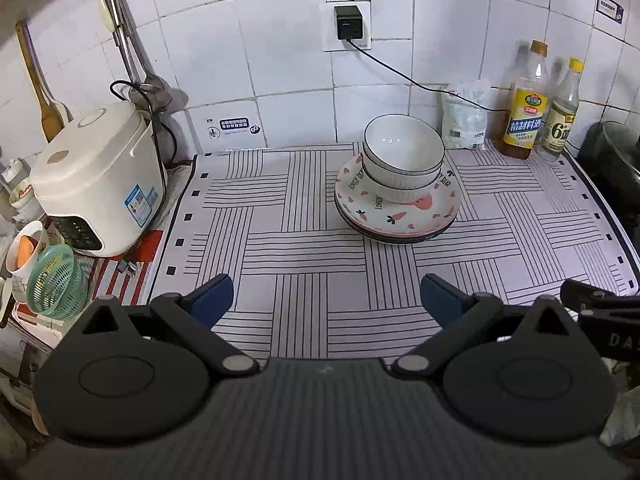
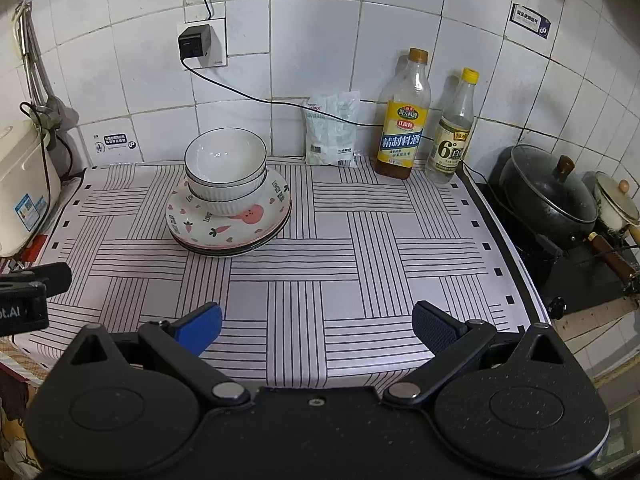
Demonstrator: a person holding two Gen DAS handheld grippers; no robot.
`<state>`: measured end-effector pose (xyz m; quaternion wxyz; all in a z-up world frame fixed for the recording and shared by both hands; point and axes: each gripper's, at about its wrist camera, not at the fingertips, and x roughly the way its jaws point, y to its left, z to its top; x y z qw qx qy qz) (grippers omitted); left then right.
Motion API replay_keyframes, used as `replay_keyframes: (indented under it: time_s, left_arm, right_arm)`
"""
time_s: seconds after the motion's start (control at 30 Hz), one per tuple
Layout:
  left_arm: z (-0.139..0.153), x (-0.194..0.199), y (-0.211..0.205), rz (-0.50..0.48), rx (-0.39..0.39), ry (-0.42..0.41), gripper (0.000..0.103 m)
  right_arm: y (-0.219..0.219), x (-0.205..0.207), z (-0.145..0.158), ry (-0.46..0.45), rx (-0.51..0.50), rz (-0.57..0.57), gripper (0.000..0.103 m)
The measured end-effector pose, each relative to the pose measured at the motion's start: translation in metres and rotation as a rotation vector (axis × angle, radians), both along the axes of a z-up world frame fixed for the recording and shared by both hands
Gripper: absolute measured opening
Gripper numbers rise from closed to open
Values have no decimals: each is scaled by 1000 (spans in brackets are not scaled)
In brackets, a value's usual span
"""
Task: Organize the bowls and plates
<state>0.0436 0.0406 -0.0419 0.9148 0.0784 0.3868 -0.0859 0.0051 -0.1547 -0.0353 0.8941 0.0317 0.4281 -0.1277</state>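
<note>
Two or three white ribbed bowls (image 1: 403,160) are nested on a stack of plates (image 1: 400,216); the top plate is white with pink carrot prints. The stack stands at the back of the striped mat (image 1: 304,256). In the right wrist view the bowls (image 2: 226,172) and plates (image 2: 228,228) are at centre left. My left gripper (image 1: 326,300) is open and empty above the mat's front, well short of the stack. My right gripper (image 2: 318,330) is open and empty, in front and to the right of the stack.
A white rice cooker (image 1: 96,176) and a green basket (image 1: 58,282) stand at the left. Two bottles (image 2: 404,120) and a white bag (image 2: 332,130) line the tiled wall. A black pot (image 2: 548,192) sits on the stove at the right. A cable (image 2: 280,100) hangs from the socket.
</note>
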Motion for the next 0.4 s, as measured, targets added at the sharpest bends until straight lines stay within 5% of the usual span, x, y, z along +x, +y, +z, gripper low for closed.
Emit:
replay_keyframes:
  time_s: [0.4]
  left_arm:
    - [-1, 0, 3, -13, -29, 28, 101]
  right_arm:
    - [-1, 1, -2, 6, 0, 0, 103]
